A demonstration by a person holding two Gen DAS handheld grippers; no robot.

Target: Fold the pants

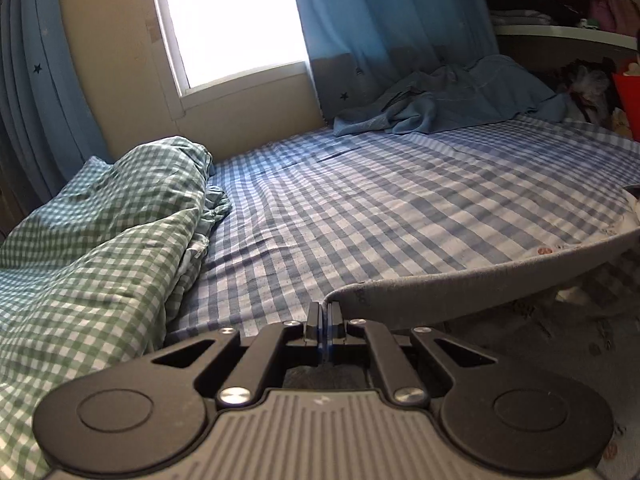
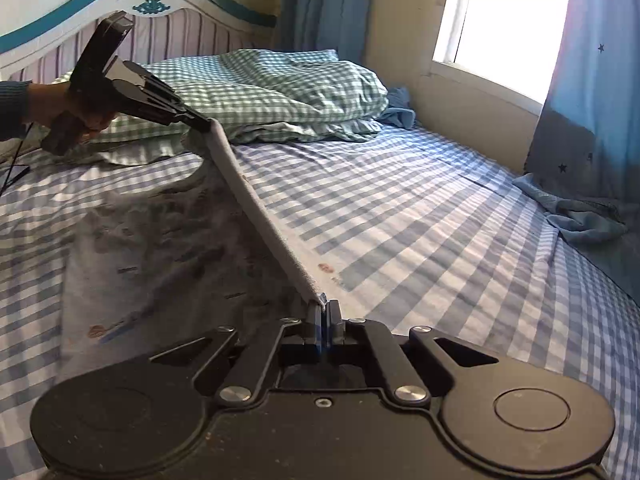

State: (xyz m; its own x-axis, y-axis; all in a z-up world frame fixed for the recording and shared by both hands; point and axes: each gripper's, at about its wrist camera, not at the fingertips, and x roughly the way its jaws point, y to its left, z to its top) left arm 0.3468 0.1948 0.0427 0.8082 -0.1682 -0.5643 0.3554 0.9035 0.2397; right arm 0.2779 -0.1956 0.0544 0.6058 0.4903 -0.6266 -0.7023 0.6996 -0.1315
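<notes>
Each camera sits just behind its own gripper, close over the bed and tilted down across it. The left wrist view faces the window (image 1: 228,20) at upper centre, with the left gripper (image 1: 324,312) low in the frame. The right wrist view faces the headboard (image 2: 120,12) at upper left, over the right gripper (image 2: 325,312). Both views share the checked sheet (image 1: 380,200), the green checked pillow (image 2: 280,80), the window and the grey waistband (image 2: 256,200) stretched between the grippers.
</notes>
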